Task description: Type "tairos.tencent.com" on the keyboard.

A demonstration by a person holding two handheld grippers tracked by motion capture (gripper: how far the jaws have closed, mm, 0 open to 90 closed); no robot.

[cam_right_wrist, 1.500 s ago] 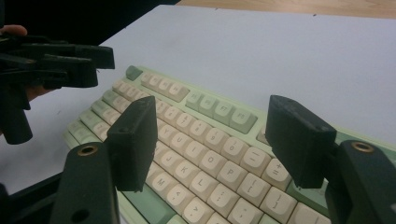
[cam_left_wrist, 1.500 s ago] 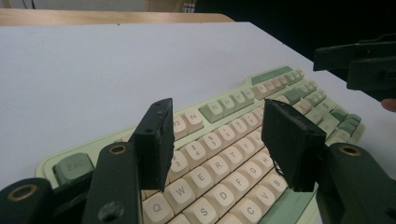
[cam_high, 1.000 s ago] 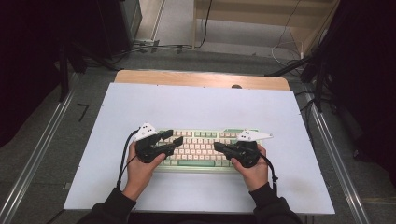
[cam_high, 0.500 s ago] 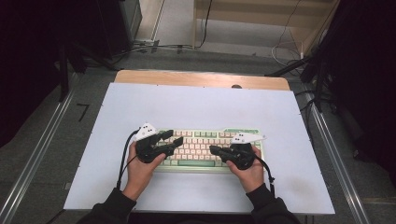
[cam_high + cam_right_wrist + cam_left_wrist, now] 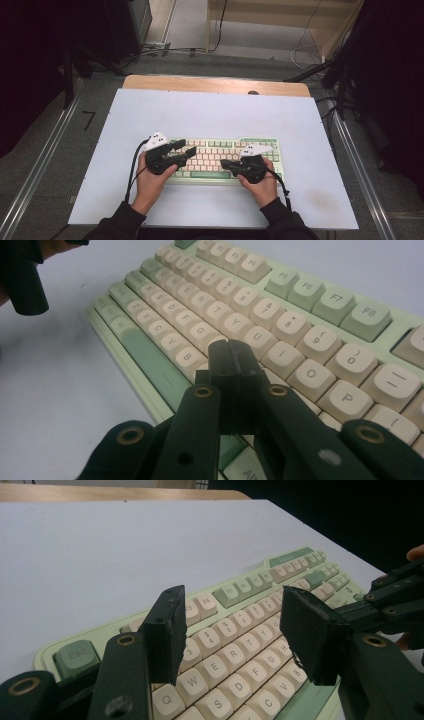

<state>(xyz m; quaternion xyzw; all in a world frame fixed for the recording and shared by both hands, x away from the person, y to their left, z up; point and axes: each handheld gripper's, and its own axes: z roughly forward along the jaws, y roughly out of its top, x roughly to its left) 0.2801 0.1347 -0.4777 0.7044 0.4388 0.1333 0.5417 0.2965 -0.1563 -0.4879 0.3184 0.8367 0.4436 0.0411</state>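
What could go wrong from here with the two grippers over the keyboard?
The right gripper is shut, and its blunt tip spans about a key's width near H and J, so it may press two keys on the keyboard at once. The left gripper is open above the number and QWERTY rows, so lowering it could catch keys with either jaw. The keyboard lies loose on the table and may slide under a sideways push.

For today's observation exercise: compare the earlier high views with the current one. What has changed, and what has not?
The right gripper, jaws shut, moved leftward over the keyboard, toward its middle keys. Nothing was grasped or released. The left gripper stayed open over the keyboard's left end, and the keyboard did not move.
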